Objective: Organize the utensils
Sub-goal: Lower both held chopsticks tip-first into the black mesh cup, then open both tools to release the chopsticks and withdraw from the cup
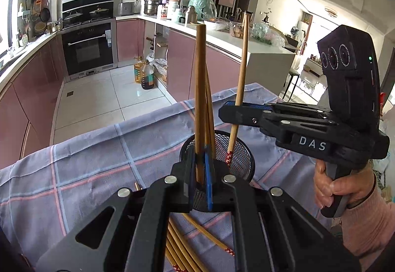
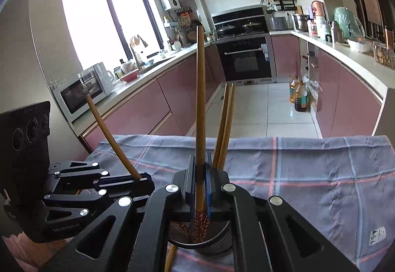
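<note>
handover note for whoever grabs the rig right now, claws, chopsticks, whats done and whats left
Left claw: shut on a brown wooden chopstick, held upright over the black wire mesh cup.
Right claw: shut on a red-patterned wooden chopstick, its patterned end inside the cup.
Done: two more chopsticks lean in the cup on the purple plaid tablecloth.
Left: release both held sticks into the cup, then collect the loose chopsticks lying on the cloth beside it.
</note>
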The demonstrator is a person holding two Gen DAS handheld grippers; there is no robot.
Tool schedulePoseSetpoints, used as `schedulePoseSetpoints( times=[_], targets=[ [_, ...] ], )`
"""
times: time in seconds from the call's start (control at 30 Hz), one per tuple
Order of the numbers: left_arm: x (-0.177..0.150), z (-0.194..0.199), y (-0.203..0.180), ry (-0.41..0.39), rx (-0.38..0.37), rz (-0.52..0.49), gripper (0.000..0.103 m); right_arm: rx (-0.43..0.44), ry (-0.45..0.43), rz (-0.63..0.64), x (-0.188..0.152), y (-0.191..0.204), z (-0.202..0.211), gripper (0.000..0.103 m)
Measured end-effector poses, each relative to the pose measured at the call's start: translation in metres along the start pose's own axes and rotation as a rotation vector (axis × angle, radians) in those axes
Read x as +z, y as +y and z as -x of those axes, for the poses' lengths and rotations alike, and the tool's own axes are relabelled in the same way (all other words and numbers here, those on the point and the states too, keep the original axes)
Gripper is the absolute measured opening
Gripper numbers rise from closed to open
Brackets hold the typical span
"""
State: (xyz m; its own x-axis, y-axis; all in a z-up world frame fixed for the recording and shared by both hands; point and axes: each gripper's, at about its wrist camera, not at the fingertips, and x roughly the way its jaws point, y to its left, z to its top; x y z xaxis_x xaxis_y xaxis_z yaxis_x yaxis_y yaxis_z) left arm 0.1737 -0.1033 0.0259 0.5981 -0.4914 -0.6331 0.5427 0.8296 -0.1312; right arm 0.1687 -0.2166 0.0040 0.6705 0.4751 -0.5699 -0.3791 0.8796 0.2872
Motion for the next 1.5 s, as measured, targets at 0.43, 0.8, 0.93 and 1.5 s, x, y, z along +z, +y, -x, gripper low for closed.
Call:
schedulePoseSetpoints(
  times=[0.43, 0.8, 0.93, 1.5],
  targets=[
    [0.005, -0.009, 0.01, -0.014, 0.02, 0.035, 0.016, -0.055, 0.032, -0.005, -0.005, -0.003, -0.016, 0.025],
    [-0.025, 0.021, 0.026, -0.051, 0.071, 0.07, 0.029, -0.024, -0.034, 0.071, -0.015, 0.017, 0.015, 0.036],
    [-0.049, 0.031, 0.034, -0.029, 0.106, 0.078, 0.03, 0.032, -0.036, 0.138, -0.034, 0.036, 0.034, 0.037],
    [-0.147, -0.002, 0.047, 0.189, 0.124, 0.148, 0.03, 0.024, 0.265, 0.101, -0.122, 0.052, -0.025, 0.036]
  ],
)
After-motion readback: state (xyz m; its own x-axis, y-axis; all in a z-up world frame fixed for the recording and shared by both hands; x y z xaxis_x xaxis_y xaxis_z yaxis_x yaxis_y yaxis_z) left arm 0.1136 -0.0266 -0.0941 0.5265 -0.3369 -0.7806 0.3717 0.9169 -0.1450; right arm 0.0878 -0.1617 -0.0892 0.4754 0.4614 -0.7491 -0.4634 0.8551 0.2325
